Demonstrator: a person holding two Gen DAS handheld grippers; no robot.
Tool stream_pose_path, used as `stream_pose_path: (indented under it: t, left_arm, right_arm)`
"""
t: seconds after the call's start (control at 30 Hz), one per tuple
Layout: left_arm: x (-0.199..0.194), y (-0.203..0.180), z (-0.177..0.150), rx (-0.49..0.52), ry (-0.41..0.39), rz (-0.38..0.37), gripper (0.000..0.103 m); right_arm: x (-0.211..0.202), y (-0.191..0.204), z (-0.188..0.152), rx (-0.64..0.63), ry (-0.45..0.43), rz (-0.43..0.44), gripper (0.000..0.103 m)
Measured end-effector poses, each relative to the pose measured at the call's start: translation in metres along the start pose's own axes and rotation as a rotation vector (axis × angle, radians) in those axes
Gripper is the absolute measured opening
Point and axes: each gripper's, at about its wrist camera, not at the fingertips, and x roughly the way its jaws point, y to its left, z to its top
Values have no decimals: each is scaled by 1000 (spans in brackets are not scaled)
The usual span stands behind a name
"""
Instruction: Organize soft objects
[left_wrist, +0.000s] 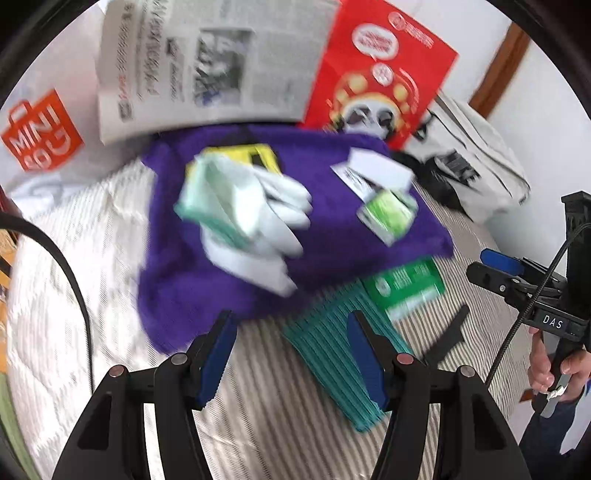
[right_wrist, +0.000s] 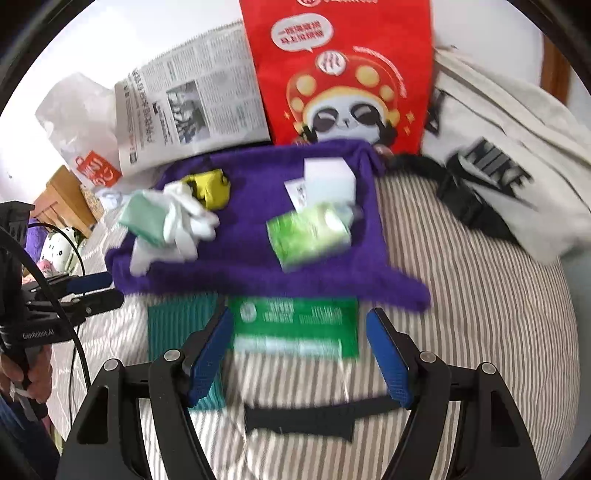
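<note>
I use the one purple towel (right_wrist: 255, 243) as my landmark; it lies spread on the striped bedsheet (right_wrist: 461, 295). On it I count one pair of white gloves (right_wrist: 184, 221) with a pale green folded cloth (right_wrist: 142, 216) at its left side, one yellow item (right_wrist: 210, 186) just behind them, one white box (right_wrist: 328, 179) toward the back right, and one green tissue pack (right_wrist: 310, 236) in front of that box. Just in front of the towel lie one teal ribbed cloth (left_wrist: 332, 347), one green packet (right_wrist: 295, 325) and one black strap (right_wrist: 299, 417). Behind it stand one newspaper (right_wrist: 192, 107), one red panda bag (right_wrist: 343, 74) and one white Nike bag (right_wrist: 517, 166). My left gripper (left_wrist: 291, 356) is spread, pinching nothing. My right gripper (right_wrist: 299, 358) is also spread and empty.
</note>
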Motion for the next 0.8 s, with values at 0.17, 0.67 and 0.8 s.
stream_pose_path:
  t: [0.17,0.67,0.8]
  left_arm:
    - [25,-20,-21,-45,57,1,62]
    - [72,-66,-15,-176,145,138,83]
    - [82,-79,-13,-181,147,208,93]
  right_arm:
    - [-11,-12,-31,44,12,15,74]
    - [-12,-42,-72,46,47,75,74]
    - [-9,-49,-78,50,47,91,74]
